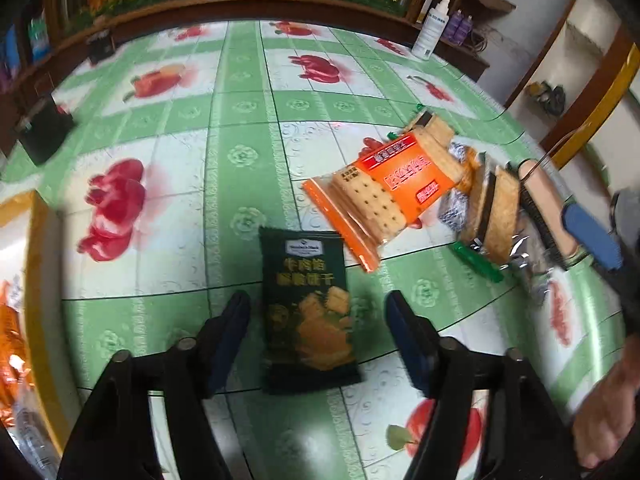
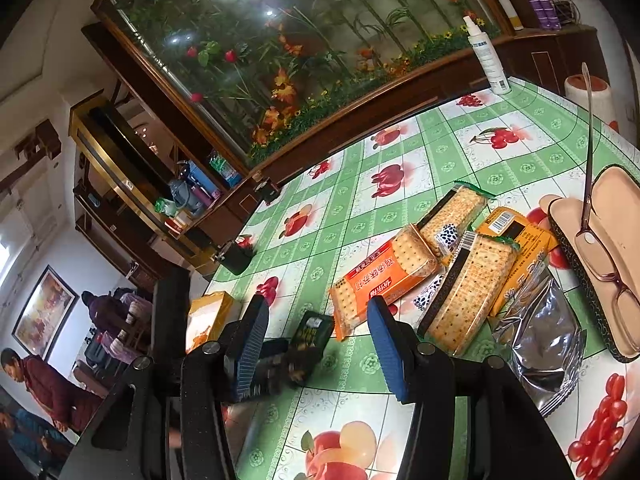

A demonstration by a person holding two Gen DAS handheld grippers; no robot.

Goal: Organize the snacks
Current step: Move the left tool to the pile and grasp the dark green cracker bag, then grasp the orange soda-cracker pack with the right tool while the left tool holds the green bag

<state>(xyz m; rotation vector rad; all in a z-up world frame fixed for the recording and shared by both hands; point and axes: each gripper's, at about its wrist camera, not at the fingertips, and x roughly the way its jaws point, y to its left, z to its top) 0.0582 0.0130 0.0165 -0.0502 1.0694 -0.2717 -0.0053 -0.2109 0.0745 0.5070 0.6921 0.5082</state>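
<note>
A dark green snack packet (image 1: 308, 312) lies flat on the green fruit-print tablecloth (image 1: 240, 120). My left gripper (image 1: 320, 316) stands open astride the packet, with a gap showing on both sides of it. Beyond it to the right lies an orange cracker packet (image 1: 384, 192), then a heap of clear cracker packs (image 1: 492, 216). My right gripper (image 2: 318, 344) is open, with nothing between its fingers. It hangs low over the table's near side. In its view the green packet (image 2: 312, 336) lies just ahead, the orange packet (image 2: 380, 276) and cracker packs (image 2: 472, 292) to the right.
An open glasses case (image 2: 600, 264) with spectacles lies at the right, a silver foil bag (image 2: 540, 340) beside it. A yellow box (image 2: 208, 316) stands at the left. A spray bottle (image 2: 488, 60) and small black boxes (image 1: 44, 132) sit near the far edge. People sit beyond the table.
</note>
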